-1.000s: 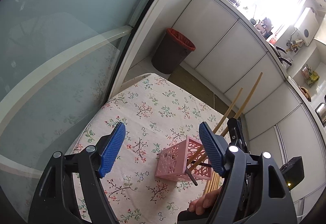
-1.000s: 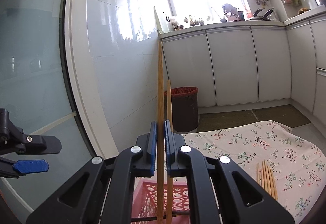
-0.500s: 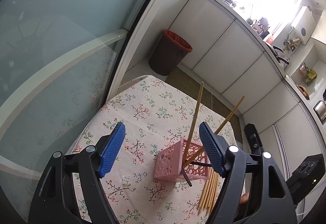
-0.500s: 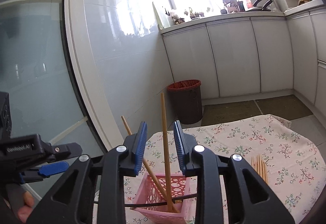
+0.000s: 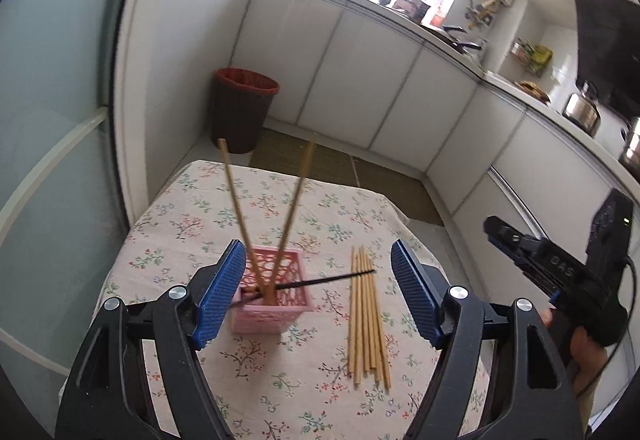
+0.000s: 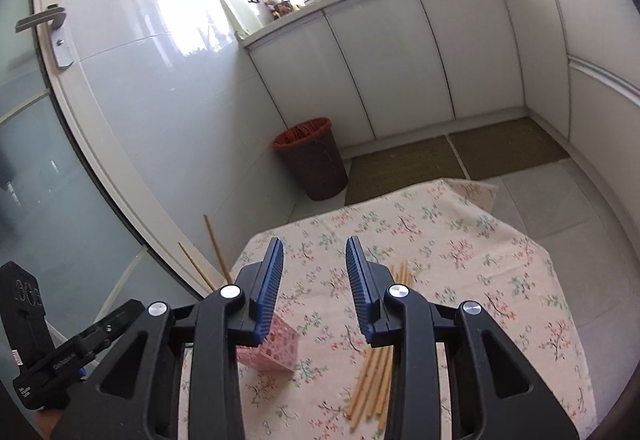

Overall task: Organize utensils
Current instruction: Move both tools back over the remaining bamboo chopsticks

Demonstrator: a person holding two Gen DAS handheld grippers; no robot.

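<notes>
I am looking down both grippers at a small table under a floral tablecloth (image 5: pixel 192 240). The pink basket (image 5: pixel 276 300) is standing on it at about seven o'clock from the table's middle in the left wrist view. Two wooden chopsticks (image 5: pixel 236 200) are standing in it, leaning apart in a V, one toward eleven o'clock and one toward one o'clock. A thin black stick (image 5: pixel 332 278) is lying across the basket's rim, its tip pointing toward three o'clock and reaching the loose chopsticks (image 5: pixel 366 320), which are lying flat in a bundle on the cloth just to the basket's three o'clock.

My left gripper (image 5: pixel 316 292) is hanging wide open above the table, nothing between its blue pads; the basket is showing just inside its left pad. I am seeing the right gripper (image 6: pixel 314 280) with its jaws partly apart; they have just been opening, and nothing is sitting between them, only tablecloth showing through the gap. In the right wrist view the basket (image 6: pixel 276 348) is peeking out at seven o'clock below the left finger, the two standing chopsticks (image 6: pixel 216 248) rising at ten o'clock, and the bundle (image 6: pixel 372 376) running under the right finger.

A brown waste bin (image 5: pixel 240 116) with a red liner is standing on the floor at twelve o'clock beyond the table, beside white cabinets (image 5: pixel 360 80).
</notes>
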